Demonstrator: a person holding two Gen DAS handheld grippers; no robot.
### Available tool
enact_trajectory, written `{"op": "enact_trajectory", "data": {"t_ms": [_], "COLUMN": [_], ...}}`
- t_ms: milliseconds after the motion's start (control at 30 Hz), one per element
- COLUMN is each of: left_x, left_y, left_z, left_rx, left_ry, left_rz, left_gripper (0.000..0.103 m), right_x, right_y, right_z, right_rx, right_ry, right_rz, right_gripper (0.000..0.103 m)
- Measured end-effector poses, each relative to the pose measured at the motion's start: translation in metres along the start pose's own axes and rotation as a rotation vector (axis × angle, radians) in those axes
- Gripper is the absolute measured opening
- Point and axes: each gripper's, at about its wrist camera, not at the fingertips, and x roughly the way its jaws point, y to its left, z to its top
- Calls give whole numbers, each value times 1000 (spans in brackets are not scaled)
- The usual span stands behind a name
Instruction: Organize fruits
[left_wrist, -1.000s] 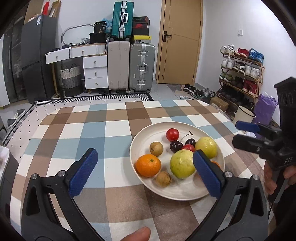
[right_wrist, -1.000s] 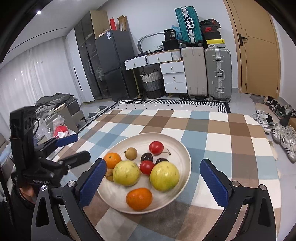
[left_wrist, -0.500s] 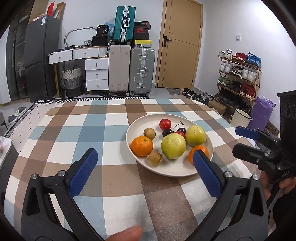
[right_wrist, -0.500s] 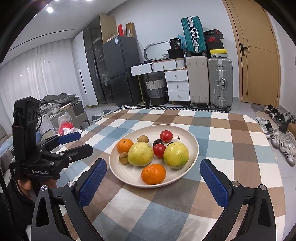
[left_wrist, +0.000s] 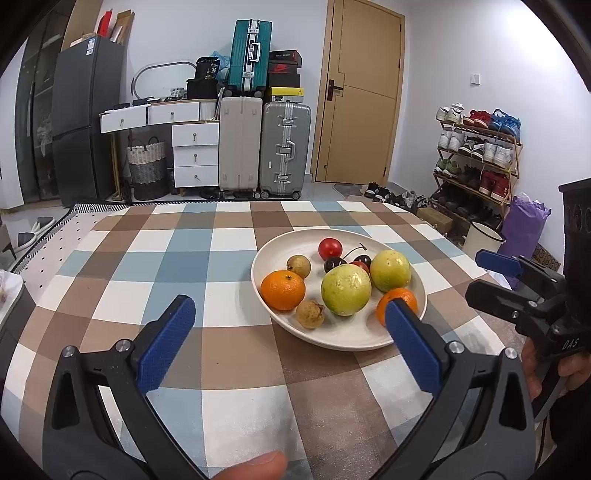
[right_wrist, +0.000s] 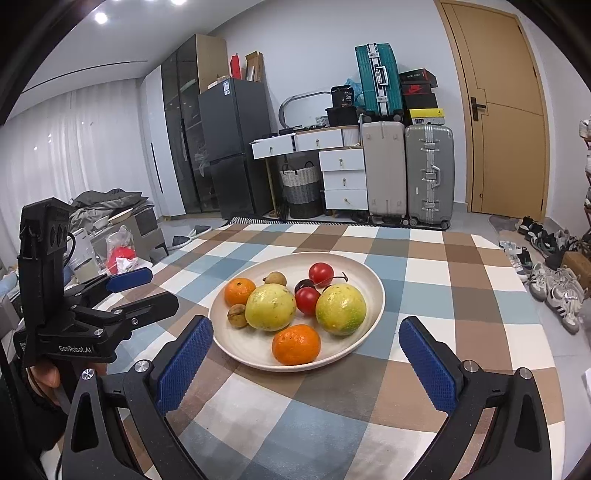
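I hold my left gripper (left_wrist: 290, 317) and right gripper (right_wrist: 306, 338) spread wide and empty, near the plate (right_wrist: 364, 280) of fruits (right_wrist: 270, 307) on the table (left_wrist: 184, 258).

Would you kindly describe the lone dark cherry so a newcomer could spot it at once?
On the checked table sits a cream plate of fruit. Among the small fruits behind the two yellow-green fruits, the dark cherry is near-black, unlike the red ones beside it.

Left gripper (left_wrist: 288, 325) and right gripper (right_wrist: 306, 347), jaws wide apart, both empty.
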Motion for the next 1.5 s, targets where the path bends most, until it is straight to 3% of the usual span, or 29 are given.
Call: {"op": "enact_trajectory", "data": {"t_ms": [1500], "left_x": [1], "left_y": [5], "left_z": [1], "left_rx": [-8], "left_ry": [1], "left_rz": [5], "left_gripper": [103], "right_x": [1], "right_y": [3], "right_z": [0], "right_rx": [-23], "right_ry": [-9], "right_rz": [-17], "right_gripper": [103]}}
